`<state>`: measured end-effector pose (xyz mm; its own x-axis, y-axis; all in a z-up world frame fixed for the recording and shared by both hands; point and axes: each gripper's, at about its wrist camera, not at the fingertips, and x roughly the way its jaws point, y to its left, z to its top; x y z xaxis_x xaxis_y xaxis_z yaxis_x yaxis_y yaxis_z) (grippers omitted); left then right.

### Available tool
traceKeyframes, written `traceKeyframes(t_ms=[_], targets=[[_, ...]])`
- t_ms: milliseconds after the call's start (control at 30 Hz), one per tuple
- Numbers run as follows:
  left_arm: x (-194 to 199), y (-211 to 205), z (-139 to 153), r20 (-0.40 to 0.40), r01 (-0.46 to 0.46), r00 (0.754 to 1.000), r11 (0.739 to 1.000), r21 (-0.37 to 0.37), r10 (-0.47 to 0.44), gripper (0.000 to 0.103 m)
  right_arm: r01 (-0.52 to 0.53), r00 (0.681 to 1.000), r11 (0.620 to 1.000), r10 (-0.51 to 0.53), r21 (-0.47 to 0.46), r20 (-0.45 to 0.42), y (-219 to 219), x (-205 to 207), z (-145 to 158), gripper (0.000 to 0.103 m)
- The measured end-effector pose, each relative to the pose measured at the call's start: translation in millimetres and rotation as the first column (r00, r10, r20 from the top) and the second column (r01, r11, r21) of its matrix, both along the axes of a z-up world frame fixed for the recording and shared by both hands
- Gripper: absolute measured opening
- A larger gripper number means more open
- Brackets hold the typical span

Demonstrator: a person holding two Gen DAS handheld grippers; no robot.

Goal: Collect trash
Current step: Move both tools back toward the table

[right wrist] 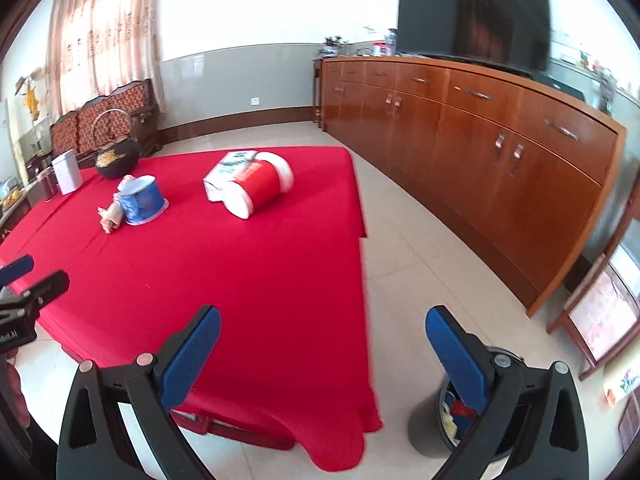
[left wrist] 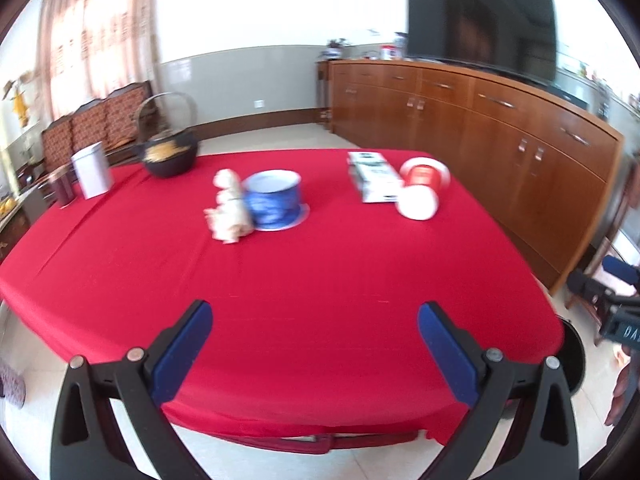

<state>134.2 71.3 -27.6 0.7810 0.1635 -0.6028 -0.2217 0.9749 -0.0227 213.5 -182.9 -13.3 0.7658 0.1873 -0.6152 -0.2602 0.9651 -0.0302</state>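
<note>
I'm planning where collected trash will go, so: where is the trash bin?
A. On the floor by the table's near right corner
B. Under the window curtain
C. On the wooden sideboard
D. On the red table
A: the right wrist view shows the bin standing on the floor tiles just off the table corner, partly behind the right gripper, with scraps already inside.

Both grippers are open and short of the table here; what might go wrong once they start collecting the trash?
1. The crumpled paper sits tight against the blue-and-white bowl, so a grab there may knock or pick up the bowl instead.
2. The red-and-white container lies on its side against a white packet; a nudge could roll it.
3. The trash bin stands on the floor past the table corner, partly hidden behind the right gripper, so a drop may miss.
</note>
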Motion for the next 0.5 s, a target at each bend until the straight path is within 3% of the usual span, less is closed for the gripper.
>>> traceKeyframes(t_ms=[267,500], targets=[[17,52,-1,0.02,-0.066,0.998,0.997,-0.029,0.066,0.103,-0.027,1.0,0.999,0.027,0.022,0.005,63,38,10,0.103],[67,69,-9,0.008,-0.072,0.997,0.997,-0.017,0.072,0.102,0.004,1.0,1.0,-0.003,0.031,-0.028,100,98,4,0.103]])
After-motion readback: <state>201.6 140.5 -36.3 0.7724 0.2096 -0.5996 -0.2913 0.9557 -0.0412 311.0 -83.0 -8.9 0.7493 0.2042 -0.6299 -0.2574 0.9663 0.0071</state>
